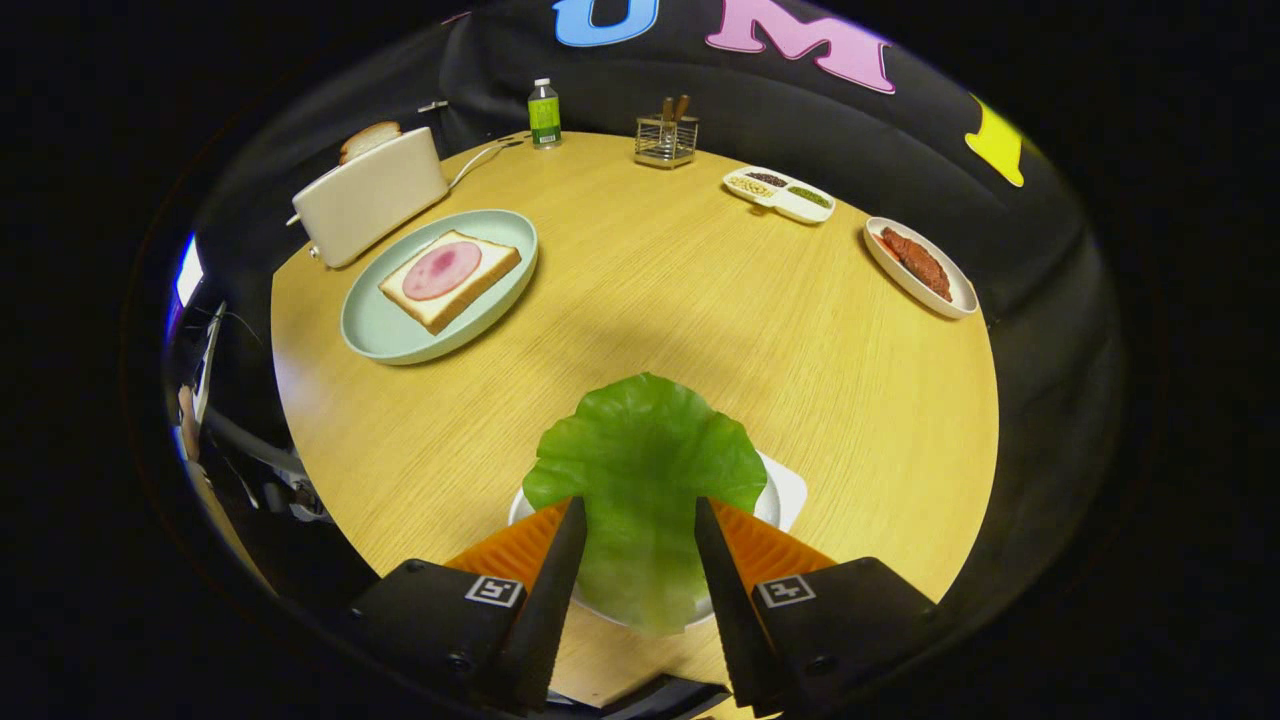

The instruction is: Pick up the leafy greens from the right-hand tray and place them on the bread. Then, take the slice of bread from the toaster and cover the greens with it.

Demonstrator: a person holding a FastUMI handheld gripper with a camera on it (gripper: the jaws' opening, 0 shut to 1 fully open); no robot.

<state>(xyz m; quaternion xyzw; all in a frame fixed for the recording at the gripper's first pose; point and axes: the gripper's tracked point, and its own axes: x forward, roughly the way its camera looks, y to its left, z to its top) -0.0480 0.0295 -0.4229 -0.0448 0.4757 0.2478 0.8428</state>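
A broad green lettuce leaf (640, 470) sits between my fingers, its stem end pinched by them and its frilled top spreading just ahead of the tips. My gripper (640, 510) is shut on it, above a white tray (790, 495) near the table's front edge. Far ahead to the left, a pale green plate (400, 335) carries a bread slice (450, 278) topped with a round pink ham slice. Behind that plate stands a cream toaster (370, 195) with another bread slice (368, 140) sticking out of its slot.
At the back of the round wooden table (700, 300) stand a green-labelled bottle (544, 113) and a wire holder (666, 138). To the right are a three-part white condiment dish (780, 192) and an oval dish (920, 265) of red-brown food.
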